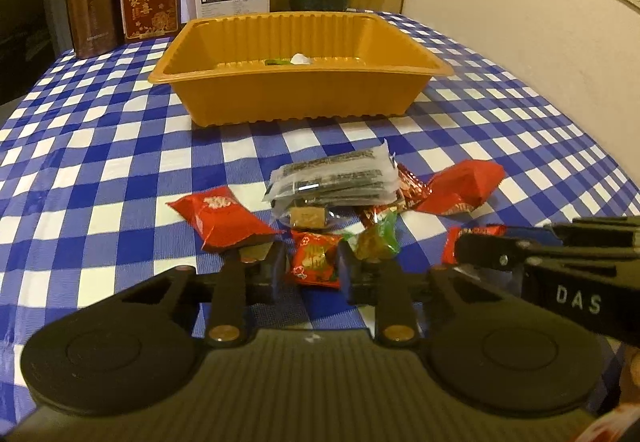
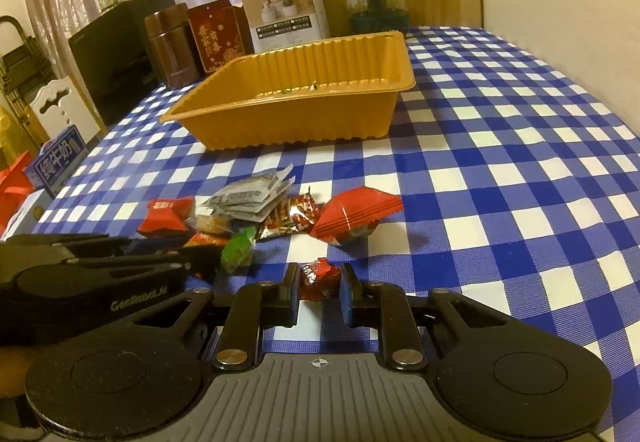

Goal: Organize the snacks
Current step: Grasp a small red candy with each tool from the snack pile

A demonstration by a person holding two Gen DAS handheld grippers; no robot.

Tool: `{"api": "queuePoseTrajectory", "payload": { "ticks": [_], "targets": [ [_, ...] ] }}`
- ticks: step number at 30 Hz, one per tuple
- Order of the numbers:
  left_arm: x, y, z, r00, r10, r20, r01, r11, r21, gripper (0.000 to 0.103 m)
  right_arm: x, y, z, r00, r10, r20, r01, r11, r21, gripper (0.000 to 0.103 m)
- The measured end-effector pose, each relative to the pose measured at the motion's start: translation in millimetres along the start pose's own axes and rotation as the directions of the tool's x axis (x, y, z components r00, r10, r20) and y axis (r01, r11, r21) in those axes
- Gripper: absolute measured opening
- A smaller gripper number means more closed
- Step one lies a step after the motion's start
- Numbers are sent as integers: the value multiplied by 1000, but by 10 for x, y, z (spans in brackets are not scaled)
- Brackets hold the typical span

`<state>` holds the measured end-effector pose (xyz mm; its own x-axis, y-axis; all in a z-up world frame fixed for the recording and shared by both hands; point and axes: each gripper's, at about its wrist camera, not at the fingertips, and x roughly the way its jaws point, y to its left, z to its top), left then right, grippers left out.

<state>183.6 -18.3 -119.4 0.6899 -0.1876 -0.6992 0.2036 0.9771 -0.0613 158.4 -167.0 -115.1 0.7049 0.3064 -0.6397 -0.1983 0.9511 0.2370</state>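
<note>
White letters "DAS" mark the right hand-held gripper [image 2: 319, 284] in the left view; "GenRobot.AI" marks the left hand-held gripper [image 1: 311, 266] in the right view. A blue carton [image 2: 60, 159] beside the bench [image 2: 500, 161] reads "纯牛奶". Both grippers tilt down over the checked cloth, side by side — the left pinching a red sweet with a gold pattern [image 1: 316, 260], the right clamped on a crinkly red sweet [image 2: 319, 278]. The other snacks [image 1: 340, 181] — glossy red packets and a flat stack of grey sachets — lie just ahead, short of the ribbed orange plastic tray [image 1: 304, 97].
</note>
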Motion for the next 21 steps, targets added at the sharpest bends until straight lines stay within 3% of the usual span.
{"api": "queuePoseTrajectory", "payload": {
  "ticks": [13, 21],
  "targets": [
    [-400, 36, -2, 999, 11, 31, -10, 1000, -23, 24, -204, 88, 69, 998, 0, 57, 2, 1000, -28, 20],
    [-563, 20, 207, 996, -5, 92, 7, 1000, -23, 24, -381, 124, 224, 993, 1, 119, 4, 999, -36, 20]
  ]
}}
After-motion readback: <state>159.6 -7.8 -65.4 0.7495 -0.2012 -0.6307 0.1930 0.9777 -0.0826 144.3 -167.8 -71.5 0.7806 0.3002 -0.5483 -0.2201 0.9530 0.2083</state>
